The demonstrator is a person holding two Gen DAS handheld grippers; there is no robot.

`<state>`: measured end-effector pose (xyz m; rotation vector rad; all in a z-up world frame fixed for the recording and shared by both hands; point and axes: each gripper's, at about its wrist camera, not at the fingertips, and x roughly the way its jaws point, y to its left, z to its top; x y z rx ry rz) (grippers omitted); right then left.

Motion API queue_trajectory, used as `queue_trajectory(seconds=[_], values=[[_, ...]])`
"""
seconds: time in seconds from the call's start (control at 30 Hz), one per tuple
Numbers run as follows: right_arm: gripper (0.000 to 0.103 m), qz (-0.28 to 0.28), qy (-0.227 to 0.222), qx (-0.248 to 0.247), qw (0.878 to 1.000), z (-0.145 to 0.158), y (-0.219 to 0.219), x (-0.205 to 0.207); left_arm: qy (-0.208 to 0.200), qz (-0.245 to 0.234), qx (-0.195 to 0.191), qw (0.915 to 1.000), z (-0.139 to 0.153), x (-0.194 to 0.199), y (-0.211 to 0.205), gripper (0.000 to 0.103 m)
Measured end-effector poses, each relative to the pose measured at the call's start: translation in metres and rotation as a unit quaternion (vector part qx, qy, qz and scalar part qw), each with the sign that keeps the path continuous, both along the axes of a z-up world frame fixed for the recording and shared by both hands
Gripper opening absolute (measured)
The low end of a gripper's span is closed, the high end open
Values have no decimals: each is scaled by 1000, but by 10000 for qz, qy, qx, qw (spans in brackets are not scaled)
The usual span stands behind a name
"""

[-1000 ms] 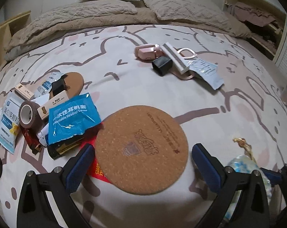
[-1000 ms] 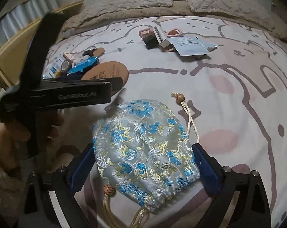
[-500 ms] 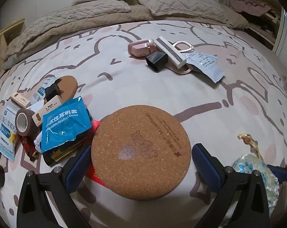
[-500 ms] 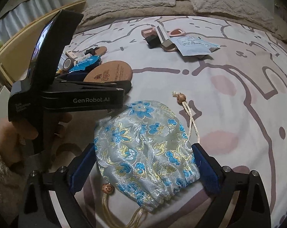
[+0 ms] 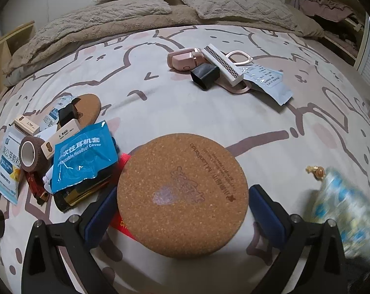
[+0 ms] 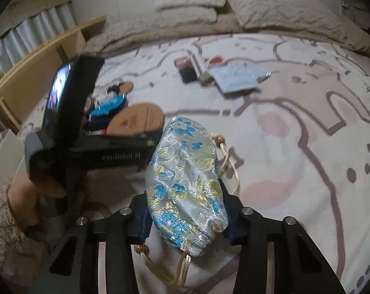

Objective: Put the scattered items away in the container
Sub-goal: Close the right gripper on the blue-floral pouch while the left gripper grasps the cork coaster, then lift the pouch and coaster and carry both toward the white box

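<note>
Right wrist view: our right gripper [image 6: 185, 223] is closing on the drawstring pouch [image 6: 185, 186], squeezed narrow on the bedspread [image 6: 295, 127], long axis running away from us, cords nearest. Left gripper [image 5: 182, 210] spread around the cork coaster [image 5: 182, 196].

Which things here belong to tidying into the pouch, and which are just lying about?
For the job: floral pouch, pinched as the right gripper closes; cork mat between the open left gripper fingers; blue packet; tape roll.

Lying about: pillows, blanket, shelf.
</note>
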<state>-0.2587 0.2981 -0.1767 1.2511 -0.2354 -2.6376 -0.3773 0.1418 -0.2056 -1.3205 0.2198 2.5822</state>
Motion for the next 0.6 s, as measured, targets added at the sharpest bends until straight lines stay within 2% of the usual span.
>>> queue_trajectory(seconds=[0.13,0.3,0.6], values=[[32,-71,235,-110,9996,10,7,1,41,11,-59,10000,1,1,1,102],[29,-46,258,-153,9995,11,9,1,72,59,-67,9999,2,4,-1,100],[28,-10,327,-127,9994,14,7,6,235,99,-119,9996,11,20,-6,100]])
